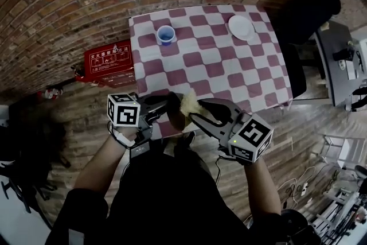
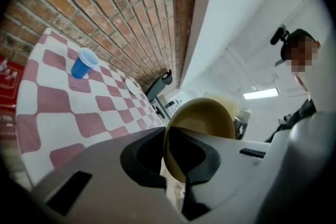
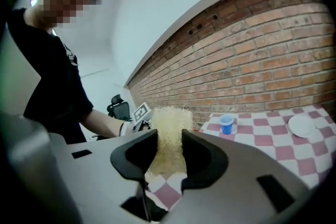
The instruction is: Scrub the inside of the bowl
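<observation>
Left gripper [image 2: 170,157] clamped on bowl [image 2: 207,118] rim, bowl tipped on edge. Right gripper [image 3: 168,157] clamped on scrubber [image 3: 169,131], just right of bowl; contact unclear. Scrubber must go left into bowl. Cup [image 1: 166,35] and plate [image 1: 241,27] sit far back.

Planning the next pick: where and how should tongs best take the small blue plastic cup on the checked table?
Probably its side wall just under the rim, coming level from the near edge: the small blue plastic cup stands upright, flaring upward, with bare checked tablecloth all round and the white plate far off.
</observation>
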Demonstrator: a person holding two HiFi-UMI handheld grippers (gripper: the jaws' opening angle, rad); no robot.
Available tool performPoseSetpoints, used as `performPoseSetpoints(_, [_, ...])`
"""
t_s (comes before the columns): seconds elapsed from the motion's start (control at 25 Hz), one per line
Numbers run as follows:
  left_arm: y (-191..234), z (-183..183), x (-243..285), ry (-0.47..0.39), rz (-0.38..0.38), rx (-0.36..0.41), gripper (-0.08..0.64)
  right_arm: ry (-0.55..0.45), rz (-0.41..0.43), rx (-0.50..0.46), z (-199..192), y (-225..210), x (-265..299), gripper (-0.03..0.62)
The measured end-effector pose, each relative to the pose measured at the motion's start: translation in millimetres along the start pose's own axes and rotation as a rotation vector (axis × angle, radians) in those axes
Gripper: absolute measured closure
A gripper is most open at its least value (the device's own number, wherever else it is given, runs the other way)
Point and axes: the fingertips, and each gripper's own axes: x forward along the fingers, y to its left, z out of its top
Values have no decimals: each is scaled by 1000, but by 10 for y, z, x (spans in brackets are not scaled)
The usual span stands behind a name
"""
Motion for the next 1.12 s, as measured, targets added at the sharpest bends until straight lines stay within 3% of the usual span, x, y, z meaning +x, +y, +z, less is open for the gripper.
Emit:
performPoseSetpoints(0.12, [91, 203, -49, -168, 14, -169, 535, -104, -95, 63, 69, -79, -33, 437])
performPoseSetpoints(0.24, [87, 319, -48, -269, 14, -275, 535, -218, -147, 191, 71, -166, -55, 437])
performPoseSetpoints(0.4, [-27, 430, 6, -397, -80, -465, 535, -354, -174, 386, 32, -256, -89, 437])
performPoseSetpoints(0.6, [-75, 628, -15, -506, -167, -512, 535, -432, -105, 581, -72, -211, 2, 437])
performPoseSetpoints(0.84, [-199, 721, -29, -525, -261, -511, 535, -466, 18, 800, -232, -155, 139, 438])
performPoseSetpoints(0.96, [-294, 688, -21, -490, -313, -494, 535, -432, 24, 823, -350, -136, 190, 437])
performPoseSetpoints(1.12, [-401, 603, 5, -434, -357, -470, 535, -316, -4, 755, -493, -89, 279, 439])
